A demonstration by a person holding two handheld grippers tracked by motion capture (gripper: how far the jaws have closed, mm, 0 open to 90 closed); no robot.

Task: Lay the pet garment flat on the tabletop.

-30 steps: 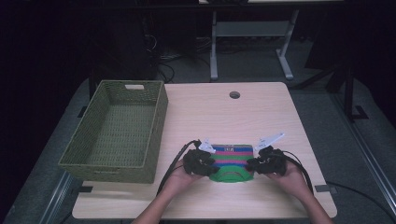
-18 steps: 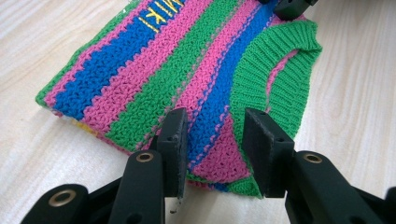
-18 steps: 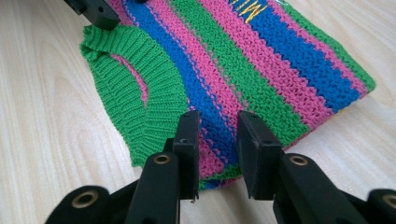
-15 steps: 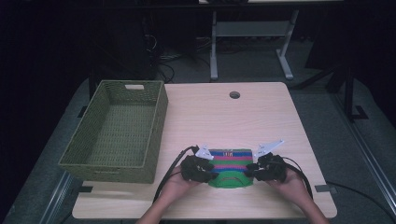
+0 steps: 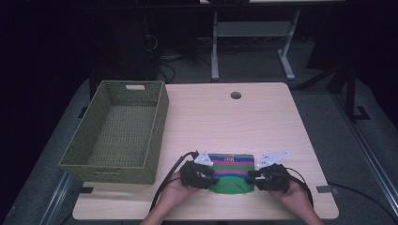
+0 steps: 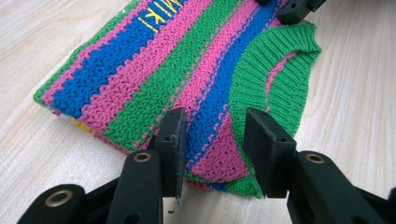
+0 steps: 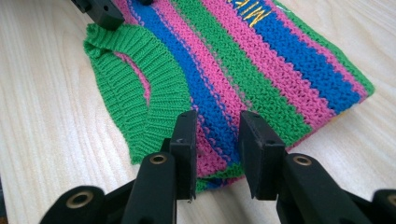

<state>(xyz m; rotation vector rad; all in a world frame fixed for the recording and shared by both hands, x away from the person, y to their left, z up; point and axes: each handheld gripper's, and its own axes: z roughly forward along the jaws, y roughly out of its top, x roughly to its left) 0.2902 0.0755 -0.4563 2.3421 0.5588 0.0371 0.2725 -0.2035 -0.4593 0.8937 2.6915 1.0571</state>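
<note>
Lying flat near the front edge of the desk [image 5: 263, 117], a small knitted garment [image 5: 231, 168] striped in green, pink and blue is seen, with yellow lettering along one blue stripe and a ribbed green neckline. The left hand-held gripper [image 5: 210, 172] is held at the garment's left end and the right hand-held gripper [image 5: 253, 176] at its right end. In the left gripper view, the left hand-held gripper [image 6: 212, 140] is parted by a narrow gap, its jaws set over the knit's near edge without closing on it. In the right gripper view, the right hand-held gripper [image 7: 217, 144] is likewise narrowly parted above the striped edge. A woven green basket [image 5: 119, 133] is placed on the desk's left side, well apart from the garment.
</note>
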